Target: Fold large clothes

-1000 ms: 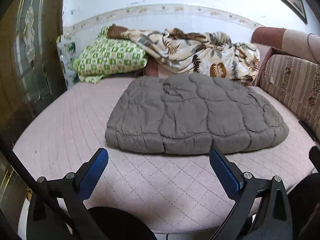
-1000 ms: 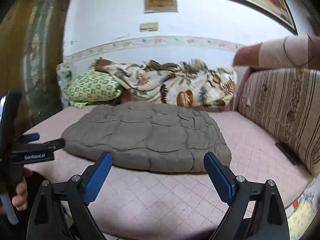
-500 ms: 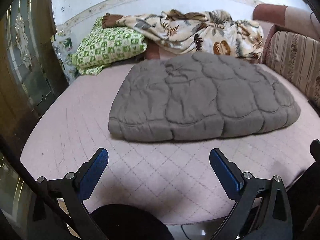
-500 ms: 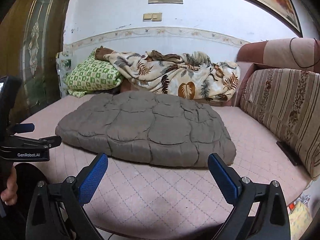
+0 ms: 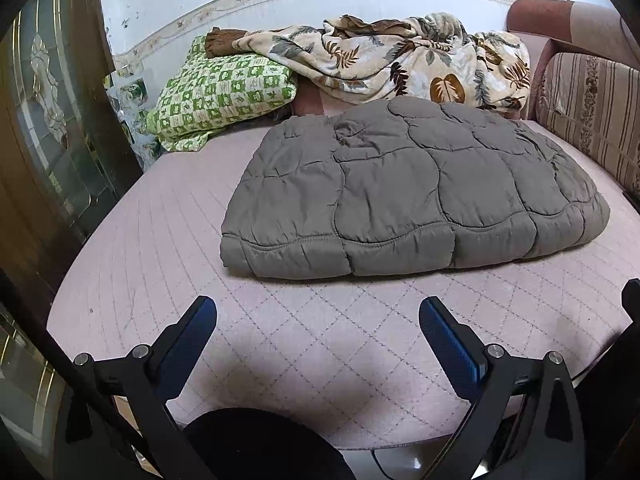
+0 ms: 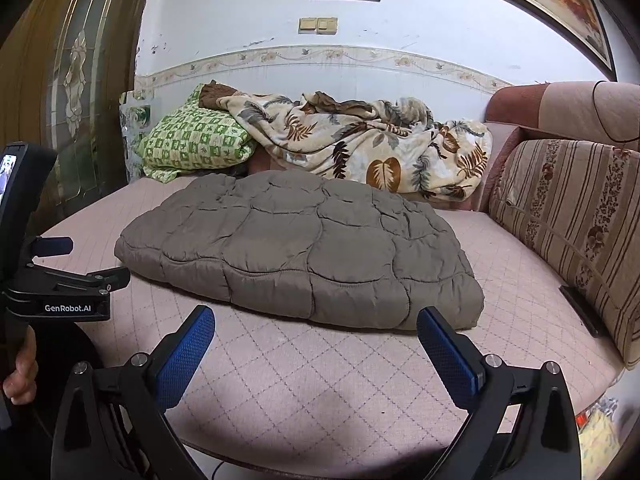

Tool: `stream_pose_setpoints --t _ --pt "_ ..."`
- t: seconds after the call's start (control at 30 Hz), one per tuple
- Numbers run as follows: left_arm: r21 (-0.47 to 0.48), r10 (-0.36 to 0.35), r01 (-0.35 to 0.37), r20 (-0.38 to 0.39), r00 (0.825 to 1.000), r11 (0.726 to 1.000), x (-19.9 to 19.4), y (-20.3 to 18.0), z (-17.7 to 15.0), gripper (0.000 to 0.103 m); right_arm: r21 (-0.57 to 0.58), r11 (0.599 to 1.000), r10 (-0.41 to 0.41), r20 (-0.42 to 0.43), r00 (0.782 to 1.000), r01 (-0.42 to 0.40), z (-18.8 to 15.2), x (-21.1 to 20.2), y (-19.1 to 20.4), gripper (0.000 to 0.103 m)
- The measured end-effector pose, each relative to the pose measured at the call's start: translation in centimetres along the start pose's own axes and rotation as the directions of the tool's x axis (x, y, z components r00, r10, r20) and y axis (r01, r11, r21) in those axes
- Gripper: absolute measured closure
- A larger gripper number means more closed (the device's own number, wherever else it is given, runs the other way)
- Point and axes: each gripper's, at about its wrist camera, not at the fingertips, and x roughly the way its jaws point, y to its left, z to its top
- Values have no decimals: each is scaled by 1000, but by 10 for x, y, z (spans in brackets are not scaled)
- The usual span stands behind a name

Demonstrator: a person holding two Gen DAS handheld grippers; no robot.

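The pink quilted bed (image 5: 280, 344) carries the grey padded quilted garment (image 5: 404, 196), already folded thick, lying mid-bed. Floral blanket (image 5: 400, 52) and green checked pillow (image 5: 220, 92) sit behind, clear of it. Left gripper (image 5: 318, 320) and right gripper (image 6: 316, 330) hover short, fingers wide, nothing held. Next, probably: reach its near edge.
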Motion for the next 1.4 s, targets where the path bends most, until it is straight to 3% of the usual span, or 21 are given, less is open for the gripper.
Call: stream_pose_setpoints --t 1.4 --pt "26 15 -16 11 1000 1000 0 -1 -5 2 -2 1000 -3 -11 1000 3 -4 1 2 1"
